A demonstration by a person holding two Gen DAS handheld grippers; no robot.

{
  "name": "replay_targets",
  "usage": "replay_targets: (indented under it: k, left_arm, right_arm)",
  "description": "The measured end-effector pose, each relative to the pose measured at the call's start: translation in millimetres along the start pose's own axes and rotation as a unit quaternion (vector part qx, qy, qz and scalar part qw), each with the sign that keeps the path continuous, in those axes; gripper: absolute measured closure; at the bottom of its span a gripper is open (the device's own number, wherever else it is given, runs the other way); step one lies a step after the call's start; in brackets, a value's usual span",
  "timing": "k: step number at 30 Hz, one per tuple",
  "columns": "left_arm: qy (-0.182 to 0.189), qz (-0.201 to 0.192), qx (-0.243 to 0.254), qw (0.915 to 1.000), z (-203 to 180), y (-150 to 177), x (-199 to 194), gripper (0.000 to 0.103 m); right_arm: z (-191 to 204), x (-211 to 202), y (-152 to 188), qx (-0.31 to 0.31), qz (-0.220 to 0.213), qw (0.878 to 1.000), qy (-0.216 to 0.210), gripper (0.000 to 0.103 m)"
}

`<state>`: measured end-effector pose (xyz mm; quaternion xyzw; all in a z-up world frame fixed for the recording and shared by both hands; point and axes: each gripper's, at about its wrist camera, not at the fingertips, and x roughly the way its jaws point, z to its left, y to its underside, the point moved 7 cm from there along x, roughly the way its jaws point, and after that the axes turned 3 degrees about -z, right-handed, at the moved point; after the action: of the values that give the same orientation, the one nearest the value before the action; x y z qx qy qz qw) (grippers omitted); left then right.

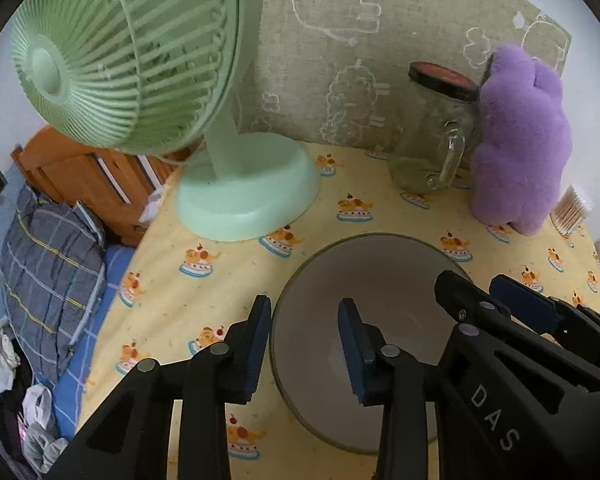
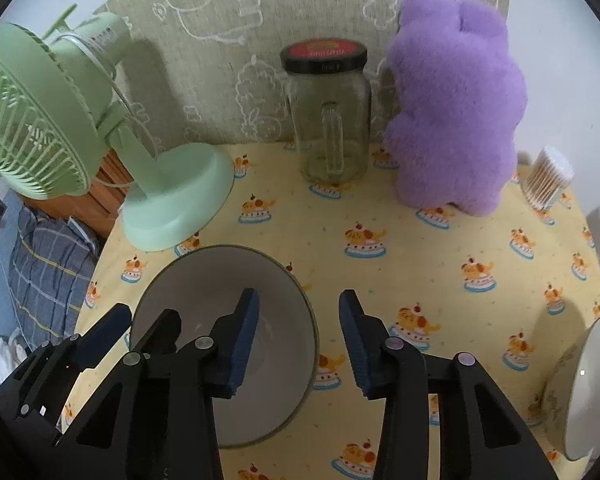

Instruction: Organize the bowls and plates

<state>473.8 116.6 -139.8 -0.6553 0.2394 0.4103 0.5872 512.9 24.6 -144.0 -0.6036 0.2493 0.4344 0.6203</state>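
Observation:
A grey-white bowl (image 1: 384,280) with a dark rim stands on the yellow patterned tablecloth (image 1: 204,292). My left gripper (image 1: 305,304) straddles the bowl's left rim, one finger outside and one inside. A gap shows between the inner pad and the wall, so it is open. In the right wrist view my right gripper (image 2: 298,296) straddles the right rim of the same bowl (image 2: 204,280), with gaps on both sides, open. Each gripper also shows in the other's view, the right gripper (image 1: 480,292) and the left gripper (image 2: 144,316). A second bowl (image 2: 580,396) with a flowered outside sits at the right edge.
A green fan (image 1: 240,200) stands at the back left. Behind the bowl are a lidded glass jar mug (image 2: 332,120), a purple plush toy (image 2: 456,112) and a cotton swab holder (image 2: 548,176). The table's edge curves at the left, with a bed and checked pillow (image 1: 52,264) below.

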Motion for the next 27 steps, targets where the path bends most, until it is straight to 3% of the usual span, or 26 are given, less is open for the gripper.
replay_targets:
  k: [5,10,27]
  left_arm:
    - [-0.004,0.02,-0.009,0.9998,5,5,13,0.079]
    - [-0.017,0.021,-0.001,0.9996,3,5,16,0.083]
    - [-0.008,0.04,0.011,0.9991,-6,11,-2,0.084]
  right_arm:
    - [5,13,3,-0.003,0.015,1.0,-0.004,0.07]
    - [2,15,2,-0.006,0.012,1.0,0.01,0.08]
    - [-3,-8,13,0.001,0.017,1.0,0.021,0.08]
